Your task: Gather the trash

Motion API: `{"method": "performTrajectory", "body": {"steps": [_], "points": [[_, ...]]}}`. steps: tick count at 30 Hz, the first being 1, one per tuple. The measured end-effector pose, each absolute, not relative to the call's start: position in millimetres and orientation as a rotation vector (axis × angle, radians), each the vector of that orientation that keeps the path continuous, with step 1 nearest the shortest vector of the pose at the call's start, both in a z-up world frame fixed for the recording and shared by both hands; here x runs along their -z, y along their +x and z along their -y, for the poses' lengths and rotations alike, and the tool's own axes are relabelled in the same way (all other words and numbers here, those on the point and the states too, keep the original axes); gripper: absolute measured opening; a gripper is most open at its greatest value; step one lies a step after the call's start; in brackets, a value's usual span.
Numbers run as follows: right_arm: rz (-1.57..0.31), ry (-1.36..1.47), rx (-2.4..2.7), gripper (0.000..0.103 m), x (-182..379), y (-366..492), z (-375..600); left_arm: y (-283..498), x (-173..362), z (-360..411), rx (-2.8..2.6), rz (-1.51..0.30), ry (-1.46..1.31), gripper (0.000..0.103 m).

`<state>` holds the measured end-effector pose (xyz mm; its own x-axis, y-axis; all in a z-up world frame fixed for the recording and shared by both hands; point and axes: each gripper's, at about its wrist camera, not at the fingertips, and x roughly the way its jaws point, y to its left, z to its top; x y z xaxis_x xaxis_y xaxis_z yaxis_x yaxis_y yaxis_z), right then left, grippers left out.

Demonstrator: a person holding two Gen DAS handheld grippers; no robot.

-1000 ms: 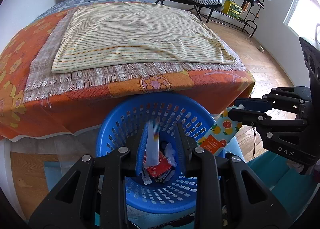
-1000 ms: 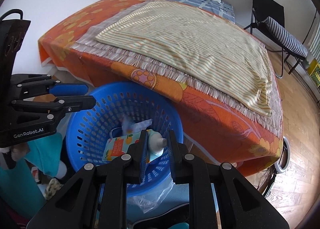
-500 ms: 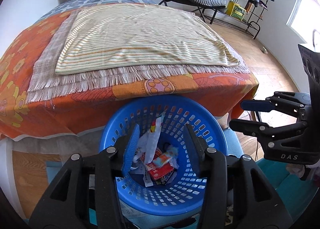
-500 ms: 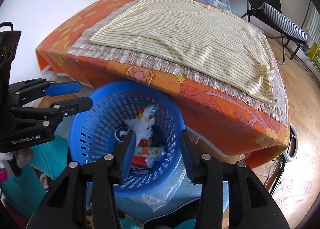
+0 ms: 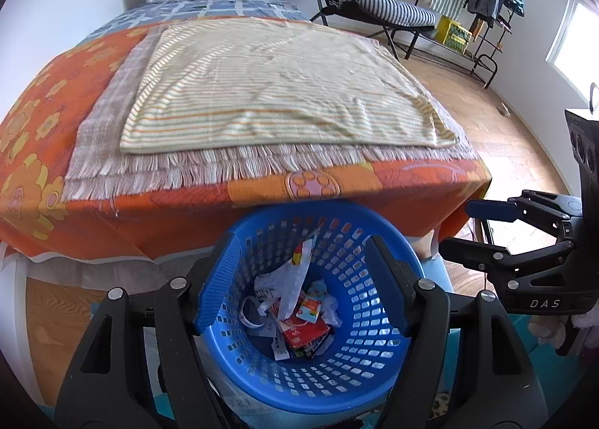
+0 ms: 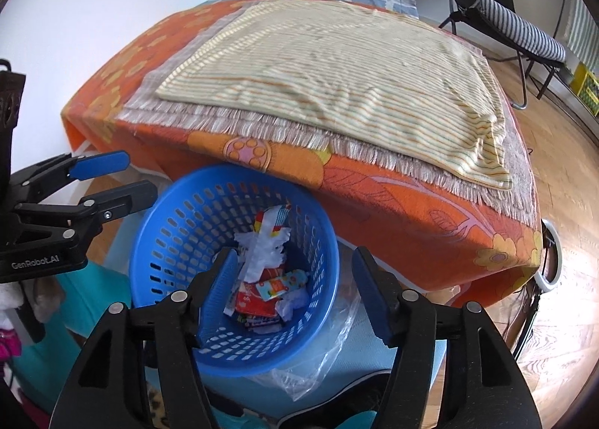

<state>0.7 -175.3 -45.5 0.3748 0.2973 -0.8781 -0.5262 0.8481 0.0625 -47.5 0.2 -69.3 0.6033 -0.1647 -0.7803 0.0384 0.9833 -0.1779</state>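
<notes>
Both hand-held grippers are held over the blue basket [image 5: 378,361] at the foot of the bed [image 5: 112,211]; the left hand-held gripper [image 5: 303,283] and right hand-held gripper [image 6: 295,294] have just been opening, jaws apart, nothing between them. The trash [image 6: 269,290], wrappers and a small tube, is seen lying inside the basket.

Both grippers' fingers [image 5: 219,286] have just opened, dropping wrappers [image 5: 299,279] into basket [image 5: 393,372]
</notes>
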Motion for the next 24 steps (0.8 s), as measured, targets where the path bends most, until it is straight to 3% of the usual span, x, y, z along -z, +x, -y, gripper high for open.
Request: {"method": "performTrajectory", "body": {"steps": [3, 14, 24], "points": [[-1.056, -0.226, -0.519, 0.064, 42, 5, 177, -45, 63, -1, 0.108, -0.9, -0.144, 0.08], [-0.993, -0.179, -0.491, 0.07, 23, 21, 183, -33, 36, -2, 0.085, -0.849, -0.152, 0.089], [-0.942, -0.117, -0.482, 0.07, 3, 44, 193, -13, 9, -4, 0.076, -0.798, -0.149, 0.089]]}}
